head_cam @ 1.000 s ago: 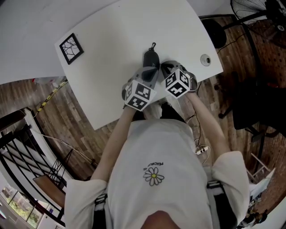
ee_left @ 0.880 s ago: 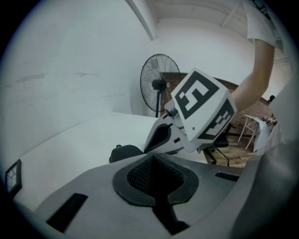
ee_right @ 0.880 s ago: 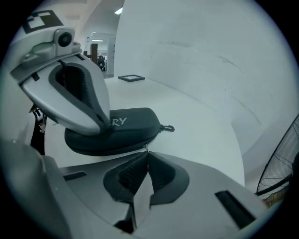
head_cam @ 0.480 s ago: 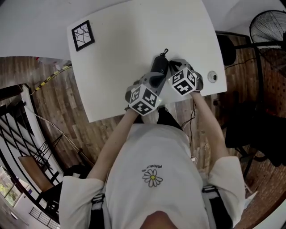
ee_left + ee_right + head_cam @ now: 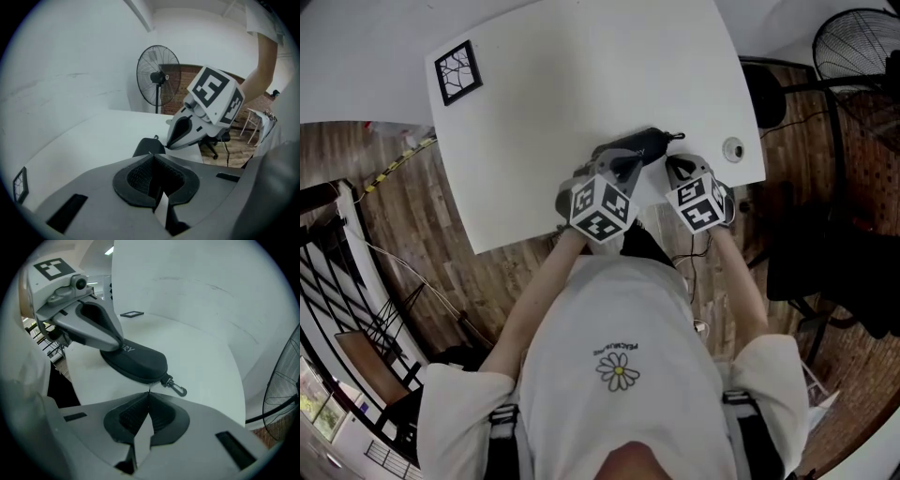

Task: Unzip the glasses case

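A black zipped glasses case (image 5: pixel 642 142) lies crosswise near the front edge of the white table (image 5: pixel 581 84), its metal clip (image 5: pixel 677 137) pointing right. My left gripper (image 5: pixel 619 157) is shut, and its tip presses on the case's left end (image 5: pixel 117 344). In the left gripper view the case (image 5: pixel 148 146) shows just past the closed tips (image 5: pixel 153 157). My right gripper (image 5: pixel 672 164) is shut right at the case's (image 5: pixel 138 359) clip end. A thin dark sliver, seemingly the zipper pull, sticks out of its tips (image 5: pixel 149 393) beside the clip (image 5: pixel 176 387).
A small black-framed tile (image 5: pixel 457 72) lies at the table's far left corner. A round grommet (image 5: pixel 732 148) sits near the right edge. A standing fan (image 5: pixel 853 37) and a dark chair (image 5: pixel 825 262) stand on the wooden floor to the right.
The case has swung from pointing away from me to lying crosswise, clip end now to the right. My right gripper moved right and toward me; the left one stayed on the case.
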Motion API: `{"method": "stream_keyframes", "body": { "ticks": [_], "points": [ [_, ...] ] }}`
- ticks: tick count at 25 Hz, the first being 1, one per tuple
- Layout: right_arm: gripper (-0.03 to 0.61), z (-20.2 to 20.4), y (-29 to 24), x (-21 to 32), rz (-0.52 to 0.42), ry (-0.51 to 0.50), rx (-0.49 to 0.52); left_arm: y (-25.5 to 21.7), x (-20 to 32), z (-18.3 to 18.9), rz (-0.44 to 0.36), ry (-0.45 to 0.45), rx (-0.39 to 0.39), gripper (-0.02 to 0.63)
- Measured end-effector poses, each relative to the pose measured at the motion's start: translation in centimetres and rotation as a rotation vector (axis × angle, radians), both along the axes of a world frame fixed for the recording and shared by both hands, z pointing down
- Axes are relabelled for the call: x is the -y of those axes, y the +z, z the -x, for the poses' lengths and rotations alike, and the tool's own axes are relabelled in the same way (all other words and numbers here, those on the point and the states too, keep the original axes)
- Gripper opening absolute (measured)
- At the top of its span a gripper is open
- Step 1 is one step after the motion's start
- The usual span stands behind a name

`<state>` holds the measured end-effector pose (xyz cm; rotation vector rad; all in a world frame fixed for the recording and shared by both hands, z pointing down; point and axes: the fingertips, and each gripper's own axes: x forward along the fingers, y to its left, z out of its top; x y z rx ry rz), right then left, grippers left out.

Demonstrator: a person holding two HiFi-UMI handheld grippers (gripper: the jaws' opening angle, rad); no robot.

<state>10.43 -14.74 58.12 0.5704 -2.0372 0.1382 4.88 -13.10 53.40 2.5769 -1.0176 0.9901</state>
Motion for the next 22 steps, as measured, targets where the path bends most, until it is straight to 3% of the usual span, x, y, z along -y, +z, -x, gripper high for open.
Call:
{"method": "stream_keyframes", "body": {
  "ticks": [6,11,18,22],
  "points": [
    [0.008,-1.6,0.3,-4.7,0.033,0.046,0.01,0.2,-0.7,-0.8,0.028,-0.011,-0.011,0.014],
    [0.008,-1.5,-0.1,-4.7,0.016,0.04,0.004,-0.5,0.0,-1.2,-0.016,-0.023,0.015,0.014],
    [0.008,-1.9,-0.1,-4.5,0.005,0.044,-0.004,0.1,1.0,-1.2,0.016,-0.081,-0.013,0.014],
    [0.008,-2.6,-0.2,-4.1,-0.009,0.042,-0.031,0.2,0.6,-1.3,0.012,-0.073,0.013,0.014]
  ]
}}
